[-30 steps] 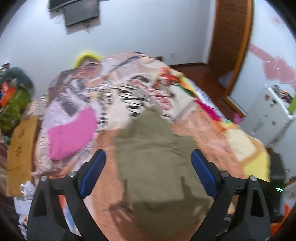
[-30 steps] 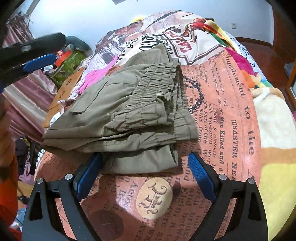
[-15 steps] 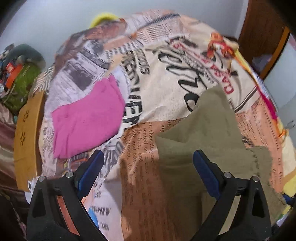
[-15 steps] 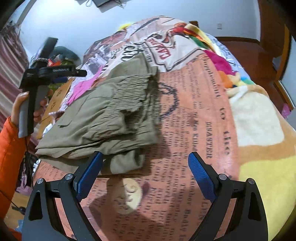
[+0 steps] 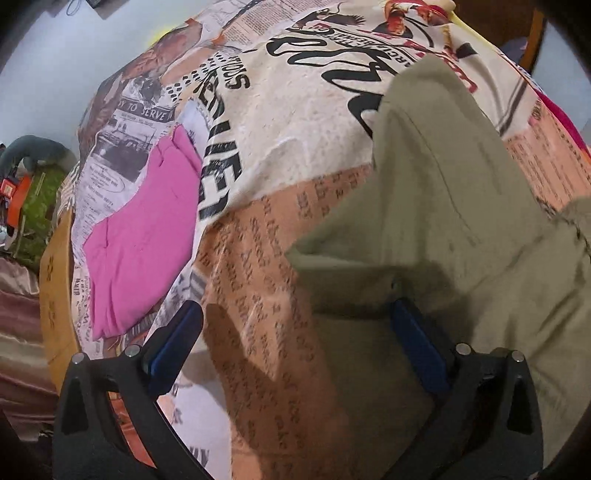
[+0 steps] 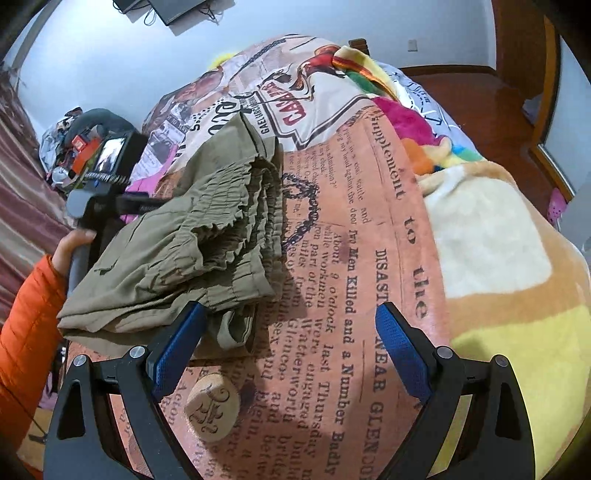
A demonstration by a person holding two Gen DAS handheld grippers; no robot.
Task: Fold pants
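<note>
Left gripper point(image 5: 295, 339), jaws just widened, straddles the folded olive-green pants' point(image 5: 461, 206) edge without pinching. Right gripper point(image 6: 288, 350) hangs spread over the newspaper-print blanket point(image 6: 362, 280).

Pale wall point(image 6: 110, 55) across top of frame w/ dark screen point(image 6: 177, 9) upper left. Wood floor point(image 6: 480, 99) & door frame point(image 6: 550, 110) upper right. Bed point(image 6: 498, 240) fills centre.

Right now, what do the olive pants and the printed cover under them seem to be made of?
The olive pants look like thin matte woven cloth, perhaps cotton: the elastic waistband is finely gathered and the folds are soft. The printed cover looks like plush fleece, since its newspaper print is slightly fuzzy, with a soft sheen.
</note>
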